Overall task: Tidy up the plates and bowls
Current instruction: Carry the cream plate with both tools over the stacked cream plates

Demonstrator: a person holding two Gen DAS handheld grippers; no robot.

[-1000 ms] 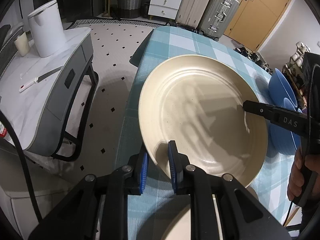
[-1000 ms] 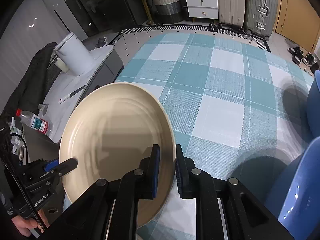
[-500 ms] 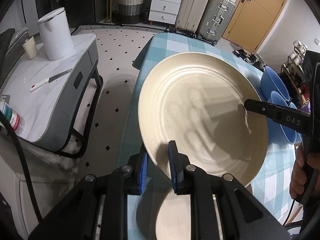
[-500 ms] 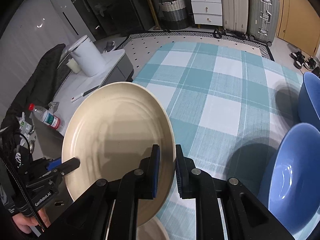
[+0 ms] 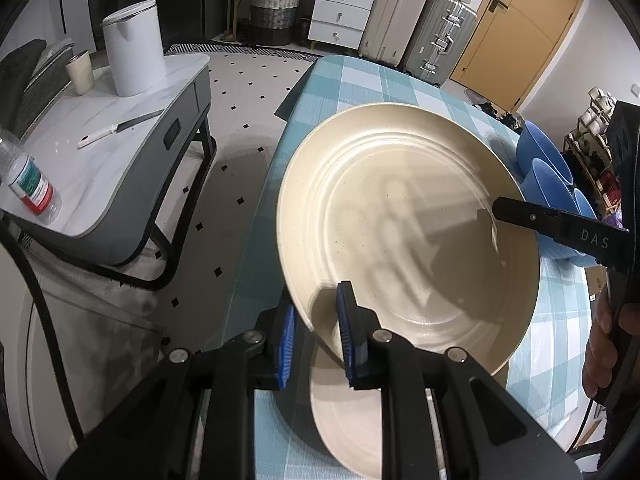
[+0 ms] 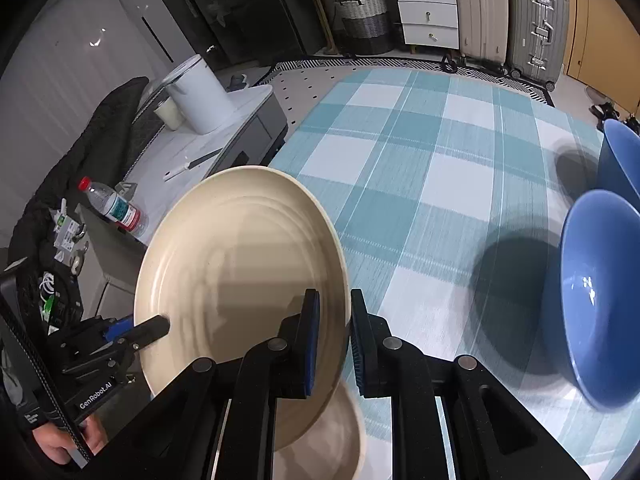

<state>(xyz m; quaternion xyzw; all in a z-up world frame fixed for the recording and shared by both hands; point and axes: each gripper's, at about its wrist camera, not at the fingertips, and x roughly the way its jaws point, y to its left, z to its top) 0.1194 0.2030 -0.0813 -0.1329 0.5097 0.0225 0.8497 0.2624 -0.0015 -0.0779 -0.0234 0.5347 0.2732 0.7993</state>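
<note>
Both claws are clamped on the same big cream plate (image 5: 408, 232): left claw (image 5: 320, 336) pinches the near rim, its blue pads (image 5: 347, 332) either side of the edge, and right claw (image 6: 332, 340) grips the opposite rim the same way. So the plate hangs tilted in the air over the near-left corner of the desk (image 6: 420, 184), not touching it.

Right under it lies a second cream plate (image 5: 348, 412), mostly hidden by the held one and the claw arms, so only a crescent shows. That makes two plates.

Farther right sit blue bowls (image 6: 600, 292). The right view gives two, both cut off by the frame; the left view seems to give three stacked close, half behind the plate and the other claw, so I can't settle the count.

Desk middle is bare checked cloth with loads of room. Its left edge drops to tiled floor, and past that gap stands a side table (image 5: 100, 184) carrying one white canister (image 5: 134, 48), one cup (image 5: 80, 71), one knife (image 5: 120, 128) and one water bottle (image 5: 30, 184).
</note>
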